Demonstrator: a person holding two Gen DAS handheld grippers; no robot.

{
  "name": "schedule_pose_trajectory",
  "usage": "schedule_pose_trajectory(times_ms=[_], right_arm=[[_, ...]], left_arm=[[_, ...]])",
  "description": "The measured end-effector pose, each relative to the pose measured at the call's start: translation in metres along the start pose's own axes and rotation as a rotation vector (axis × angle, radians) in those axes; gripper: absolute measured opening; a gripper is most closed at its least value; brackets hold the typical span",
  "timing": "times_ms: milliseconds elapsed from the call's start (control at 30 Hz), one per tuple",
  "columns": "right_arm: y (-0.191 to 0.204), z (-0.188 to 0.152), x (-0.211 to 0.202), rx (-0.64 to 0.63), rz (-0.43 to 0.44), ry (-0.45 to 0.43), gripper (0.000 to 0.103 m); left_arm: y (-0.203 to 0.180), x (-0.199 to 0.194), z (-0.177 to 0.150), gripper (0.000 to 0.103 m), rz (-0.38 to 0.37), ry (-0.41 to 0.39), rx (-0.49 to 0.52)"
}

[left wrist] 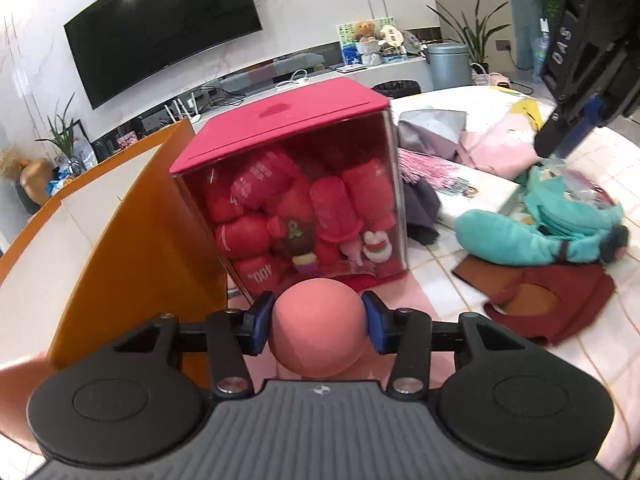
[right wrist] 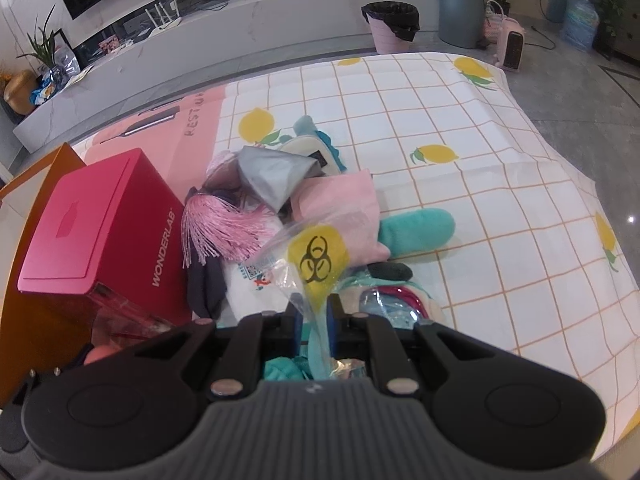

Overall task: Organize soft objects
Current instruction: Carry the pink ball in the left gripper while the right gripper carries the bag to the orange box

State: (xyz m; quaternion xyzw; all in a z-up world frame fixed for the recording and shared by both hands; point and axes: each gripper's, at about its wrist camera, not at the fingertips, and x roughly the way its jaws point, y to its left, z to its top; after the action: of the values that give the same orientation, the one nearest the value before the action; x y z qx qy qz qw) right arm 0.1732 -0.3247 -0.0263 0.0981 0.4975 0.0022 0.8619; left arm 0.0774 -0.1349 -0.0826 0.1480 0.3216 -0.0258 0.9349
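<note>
Soft pink foam ball (left wrist: 318, 326) sits squeezed between the blue pads of the left gripper (left wrist: 318, 326), held just in front of the red-lidded clear box (left wrist: 280, 120) of red plush toys, likely so it can be stowed with them. Right of that box, the right gripper (right wrist: 316, 324) is pressed together on a clear plastic bag with a yellow biohazard label (right wrist: 316, 258), lifting it off the teal plush toy (right wrist: 416, 228) and the heap on the lemon-print tablecloth (right wrist: 480, 128), probably to free the soft items.

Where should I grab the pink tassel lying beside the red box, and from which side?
Grip the pink tassel at its bunched upper end by the grey cloth, coming from above. There the strands gather into one bundle; the lower end fans out loose against the red box, so fingers would probably catch only a few threads.
</note>
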Motion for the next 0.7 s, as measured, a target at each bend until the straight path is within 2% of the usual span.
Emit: schedule_pose_trajectory(times_ms=[100,200,300,433,533,567,633,700], right_arm=[[-0.003,-0.004,-0.002,0.018,0.045,0.025,0.011],[-0.01,-0.006,0.011,0.077,0.118,0.109,0.011],[-0.018,-0.007,0.02,0.105,0.066,0.129,0.012],[-0.034,-0.005,0.028,0.211,0.127,0.15,0.012],[-0.028,-0.006,0.025,0.18,0.09,0.14,0.013],[-0.024,-0.006,0.023,0.152,0.056,0.127,0.018],[-0.02,-0.004,0.02,0.126,0.005,0.091,0.056],[-0.019,-0.002,0.019,0.112,-0.013,0.056,0.063]], left_arm=[[-0.001,-0.011,-0.004,0.054,-0.024,0.013,0.001],[0.001,-0.018,-0.007,0.054,-0.039,0.022,-0.013],[0.005,-0.021,-0.006,0.054,-0.063,0.043,-0.045],[0.014,-0.025,0.001,0.054,-0.141,0.077,-0.092],[0.017,-0.03,0.003,0.054,-0.174,0.069,-0.098],[0.016,-0.03,0.002,0.054,-0.174,0.069,-0.094],[0.015,-0.027,0.001,0.054,-0.165,0.083,-0.089],[0.014,-0.023,-0.001,0.054,-0.161,0.108,-0.087]])
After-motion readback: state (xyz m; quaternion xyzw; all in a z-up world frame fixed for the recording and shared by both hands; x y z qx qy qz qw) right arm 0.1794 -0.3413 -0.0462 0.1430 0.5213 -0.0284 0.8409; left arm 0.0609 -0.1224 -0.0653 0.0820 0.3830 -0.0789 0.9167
